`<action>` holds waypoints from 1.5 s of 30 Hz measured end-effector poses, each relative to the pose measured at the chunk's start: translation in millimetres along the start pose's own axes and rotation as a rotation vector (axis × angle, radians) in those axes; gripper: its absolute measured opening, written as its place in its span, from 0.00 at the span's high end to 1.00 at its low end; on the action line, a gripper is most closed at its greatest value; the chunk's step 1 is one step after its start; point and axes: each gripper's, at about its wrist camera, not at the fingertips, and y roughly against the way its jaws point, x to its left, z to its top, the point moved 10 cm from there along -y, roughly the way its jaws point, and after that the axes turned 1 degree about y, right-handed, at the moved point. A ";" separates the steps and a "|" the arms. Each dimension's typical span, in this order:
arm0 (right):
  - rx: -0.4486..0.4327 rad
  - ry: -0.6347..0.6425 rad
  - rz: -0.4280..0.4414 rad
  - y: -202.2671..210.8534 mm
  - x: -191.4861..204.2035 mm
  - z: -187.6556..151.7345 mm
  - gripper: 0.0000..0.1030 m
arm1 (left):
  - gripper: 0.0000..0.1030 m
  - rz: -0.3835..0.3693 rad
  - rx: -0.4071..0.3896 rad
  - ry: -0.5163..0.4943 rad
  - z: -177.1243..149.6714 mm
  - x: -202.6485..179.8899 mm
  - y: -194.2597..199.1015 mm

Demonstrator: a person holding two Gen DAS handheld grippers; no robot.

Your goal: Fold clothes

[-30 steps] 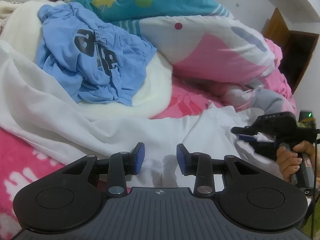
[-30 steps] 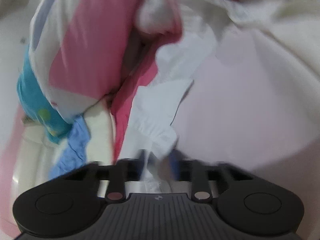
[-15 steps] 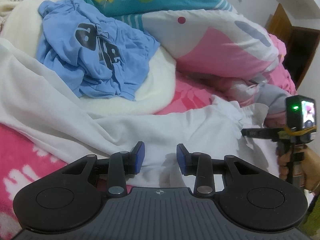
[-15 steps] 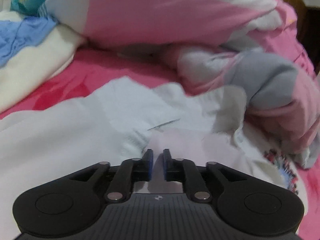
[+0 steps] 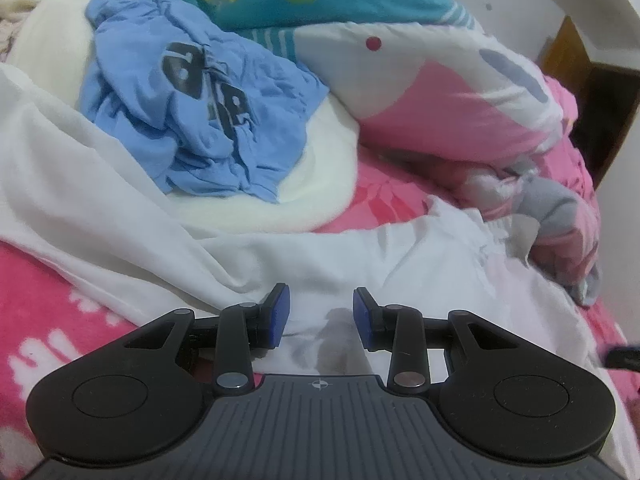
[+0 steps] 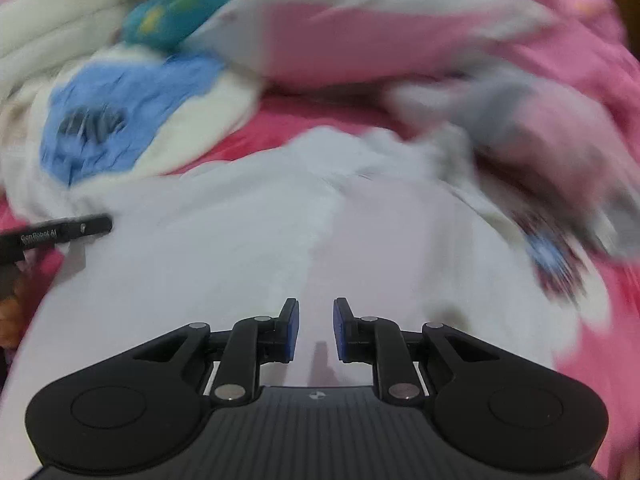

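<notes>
Under both of my grippers, the white garment (image 5: 360, 256) lies spread and rumpled across the pink bed (image 5: 48, 292), running left to right. Left gripper (image 5: 320, 312) and right gripper (image 6: 316, 328) hover parted, holding nothing; a blue shirt (image 5: 192, 92) sits crumpled beyond.

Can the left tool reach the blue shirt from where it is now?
Probably yes. The left tool is open and empty over the white garment; the blue shirt lies uncovered ahead on the cream blanket.
</notes>
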 end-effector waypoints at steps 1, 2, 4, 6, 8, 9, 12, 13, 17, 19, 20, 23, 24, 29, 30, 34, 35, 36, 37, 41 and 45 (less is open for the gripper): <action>-0.033 -0.060 -0.002 27.0 -12.7 -5.4 0.82 | 0.66 -0.001 -0.006 0.005 1.6 0.9 1.9; -0.073 -0.103 -0.009 59.1 -24.9 -12.3 0.82 | 0.66 -0.003 -0.013 0.010 3.2 1.8 3.8; -0.149 -0.184 -0.029 122.4 -47.5 -29.0 0.81 | 0.66 -0.028 -0.031 -0.006 5.1 -4.6 18.0; -0.181 -0.254 -0.075 174.2 -61.8 -60.6 0.81 | 0.66 -0.064 -0.043 -0.024 4.5 -14.2 35.5; -0.175 -0.335 -0.122 208.4 -72.5 -99.7 0.81 | 0.66 -0.117 0.001 -0.055 -7.2 -36.2 54.5; -0.169 -0.378 -0.129 219.4 -75.6 -119.2 0.80 | 0.66 -0.143 0.022 -0.070 -13.2 -47.2 64.1; -0.146 -0.449 -0.114 233.4 -67.8 -172.7 0.80 | 0.65 -0.223 0.088 -0.134 -35.8 -82.6 96.0; -0.138 -0.455 -0.098 233.1 -60.9 -186.6 0.80 | 0.65 -0.257 0.115 -0.163 -49.1 -96.7 108.4; -0.113 -0.443 -0.030 220.0 -29.6 -216.7 0.69 | 0.64 -0.369 0.216 -0.250 -105.3 -145.8 151.6; -0.114 -0.428 -0.005 213.4 -15.1 -224.4 0.67 | 0.64 -0.386 0.231 -0.293 -129.5 -161.3 167.0; -0.125 -0.403 0.014 212.6 -6.2 -225.9 0.66 | 0.64 -0.391 0.233 -0.316 -140.9 -167.9 173.5; -0.141 -0.286 0.054 206.9 19.2 -231.3 0.56 | 0.64 -0.397 0.244 -0.382 -172.3 -184.1 188.9; -0.141 -0.236 0.050 204.8 26.3 -233.7 0.56 | 0.64 -0.384 0.250 -0.398 -180.7 -186.0 189.2; -0.149 0.054 -0.129 193.2 40.6 -252.2 0.53 | 0.64 -0.308 0.265 -0.415 -196.1 -185.5 185.7; -0.143 0.081 -0.157 187.5 39.1 -256.4 0.55 | 0.64 -0.298 0.270 -0.408 -196.8 -184.2 183.9; -0.122 0.071 -0.186 178.1 25.4 -265.3 0.83 | 0.64 -0.256 0.281 -0.398 -199.2 -178.7 179.4; -0.141 0.025 -0.160 184.1 20.2 -262.3 0.88 | 0.64 -0.248 0.281 -0.402 -199.4 -177.1 179.7; -0.167 -0.033 -0.133 191.8 13.3 -258.8 0.88 | 0.64 -0.244 0.280 -0.400 -199.3 -176.6 179.7; -0.200 -0.102 -0.106 200.4 4.3 -255.6 0.88 | 0.64 -0.240 0.279 -0.397 -199.2 -176.2 179.6; -0.282 -0.323 0.004 222.5 -25.7 -257.7 0.52 | 0.64 -0.225 0.280 -0.390 -200.0 -175.1 178.4; -0.236 -0.394 0.001 210.2 -35.8 -274.3 0.43 | 0.64 -0.212 0.293 -0.393 -203.9 -176.6 173.8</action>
